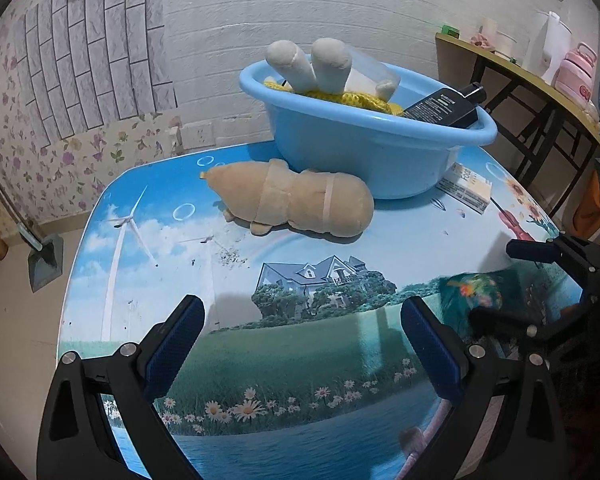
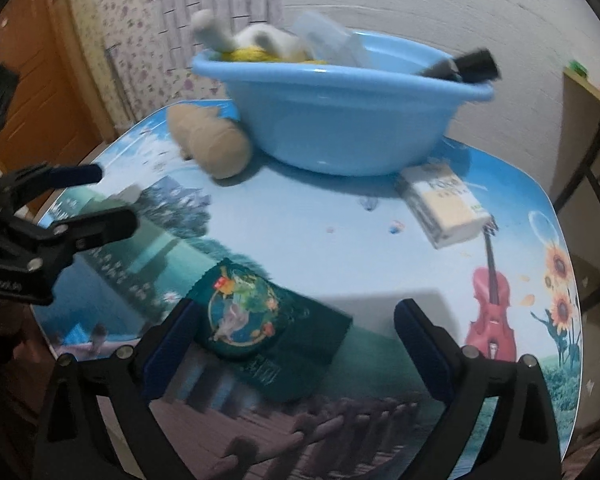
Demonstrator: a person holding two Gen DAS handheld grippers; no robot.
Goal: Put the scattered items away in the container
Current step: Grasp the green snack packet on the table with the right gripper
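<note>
Side table [image 1: 500, 56]; pink jug [image 1: 576, 70]

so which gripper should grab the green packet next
Right. The right gripper is open with the green packet lying on the table between its fingers, close in front. The left gripper is also open, but the packet sits off to its right, outside its fingers.

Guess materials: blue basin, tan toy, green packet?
Blue basin: moulded plastic by the look, smooth and glossy, highlights along its rim. Tan toy: plush fabric, matte, fuzzy, soft bulges. Green packet: probably printed film or foil pouch, lying flat with a crimped edge; motion blur leaves it uncertain.
</note>
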